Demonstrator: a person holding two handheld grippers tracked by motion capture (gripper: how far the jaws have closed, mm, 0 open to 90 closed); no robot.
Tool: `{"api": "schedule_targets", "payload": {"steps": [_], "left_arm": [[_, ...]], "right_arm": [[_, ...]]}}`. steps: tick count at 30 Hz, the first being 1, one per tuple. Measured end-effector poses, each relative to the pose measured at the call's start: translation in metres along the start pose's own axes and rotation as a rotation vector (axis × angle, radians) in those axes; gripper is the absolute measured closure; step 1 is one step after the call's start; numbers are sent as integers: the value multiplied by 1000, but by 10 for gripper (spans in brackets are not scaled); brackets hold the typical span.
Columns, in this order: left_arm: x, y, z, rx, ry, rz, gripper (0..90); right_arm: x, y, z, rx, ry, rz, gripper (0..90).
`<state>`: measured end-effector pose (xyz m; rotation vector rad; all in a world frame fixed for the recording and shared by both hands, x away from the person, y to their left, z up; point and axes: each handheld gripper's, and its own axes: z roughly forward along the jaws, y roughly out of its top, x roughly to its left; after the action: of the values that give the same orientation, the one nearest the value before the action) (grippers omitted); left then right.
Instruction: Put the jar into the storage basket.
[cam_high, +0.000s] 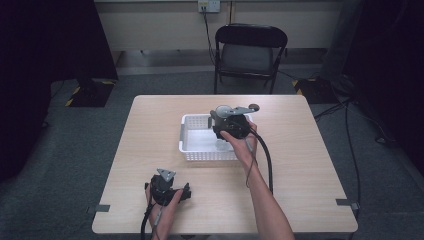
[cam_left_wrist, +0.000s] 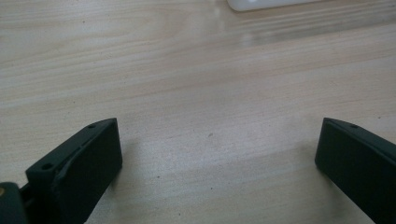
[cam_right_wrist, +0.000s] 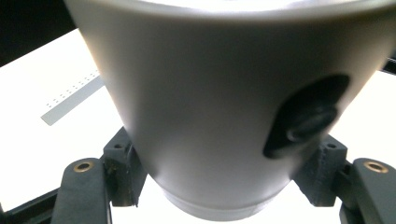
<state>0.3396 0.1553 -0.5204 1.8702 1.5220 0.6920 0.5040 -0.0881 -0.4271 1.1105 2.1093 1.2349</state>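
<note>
high view, one basket (cam_high: 192, 150), two grippers

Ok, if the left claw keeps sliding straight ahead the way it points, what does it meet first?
Bare table first, then probably the white basket, whose edge lies ahead, slightly right of centre. The left claw is open and empty. Depth is unclear, so it may only clip the basket's corner.

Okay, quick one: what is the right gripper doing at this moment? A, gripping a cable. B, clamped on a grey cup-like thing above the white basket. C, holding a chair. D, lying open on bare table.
B: the right gripper has its jaws pressed against both sides of the grey cup, above the white basket.
</note>
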Motion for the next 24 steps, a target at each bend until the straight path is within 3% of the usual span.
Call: {"api": "schedule_targets", "payload": {"steps": [10,13,15,17,24], "left_arm": [[0,0,0,0,0,-1,0],[0,0,0,0,0,-1,0],[0,0,0,0,0,-1,0],[0,0,0,-1,0,-2,0],[0,0,0,0,0,0,0]], "right_arm": [[0,0,1,5,-6,9,258],[2,0,3,15,-34,-1,126],[2,1,2,3,-45,21,32],[0,2,2,0,-44,42,5],[-2,1,-3,-16,-49,57,8]]}}
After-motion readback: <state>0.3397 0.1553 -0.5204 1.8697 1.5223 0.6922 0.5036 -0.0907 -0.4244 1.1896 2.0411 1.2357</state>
